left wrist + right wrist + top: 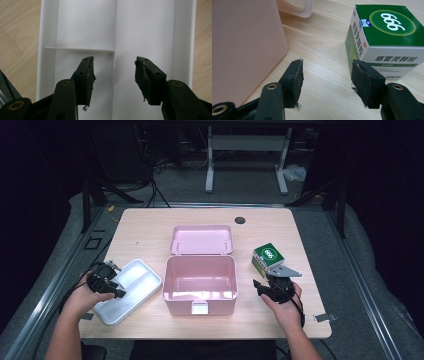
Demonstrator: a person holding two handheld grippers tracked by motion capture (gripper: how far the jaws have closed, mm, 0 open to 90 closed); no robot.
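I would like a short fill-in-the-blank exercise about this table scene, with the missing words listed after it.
1. The lid of the pink box is ____.
2. The left gripper hangs over the white ____.
3. The carton near the right gripper is white and ____.
4. The jaws of both grippers are ____, with nothing between them.

Missing words: open; tray; green; open
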